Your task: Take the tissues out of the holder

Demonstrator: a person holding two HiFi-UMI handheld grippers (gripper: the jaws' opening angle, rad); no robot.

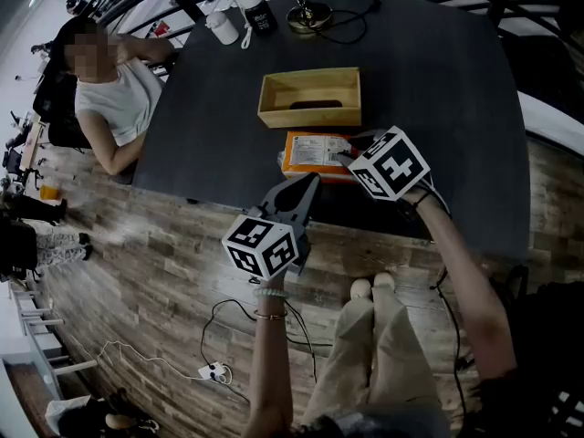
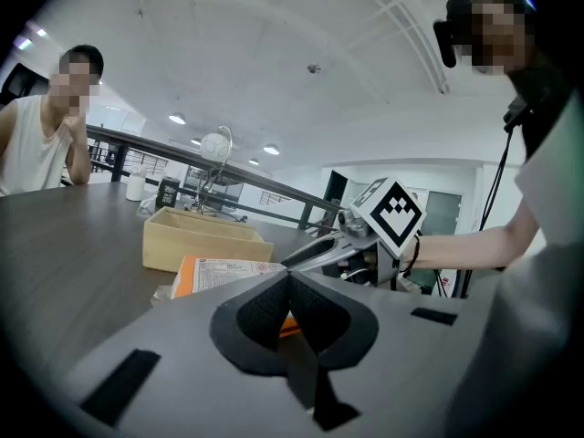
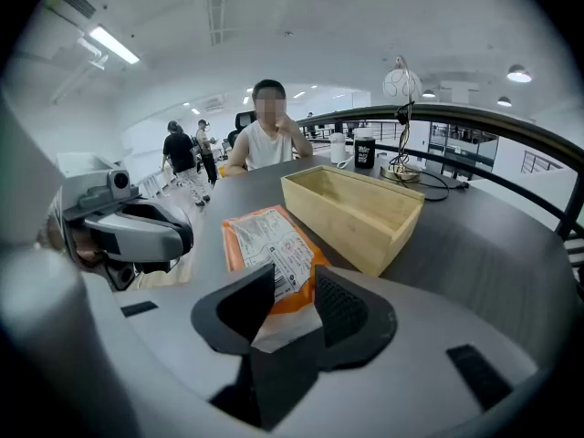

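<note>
Two hand-held grippers are counted: the left hand-held gripper (image 1: 307, 184) and the right hand-held gripper (image 1: 345, 159). One desk (image 1: 438, 89) is seen. On it are counted one wooden holder (image 1: 308, 117), one orange tissue pack (image 1: 308, 153), one white cup (image 1: 222, 27), one black cup (image 1: 260, 15) and one lamp (image 1: 308, 15). One seated person (image 1: 114, 99) is counted at the desk's edge. In the right gripper view, two standing people (image 3: 180, 151) (image 3: 205, 142) are made out far behind.
</note>
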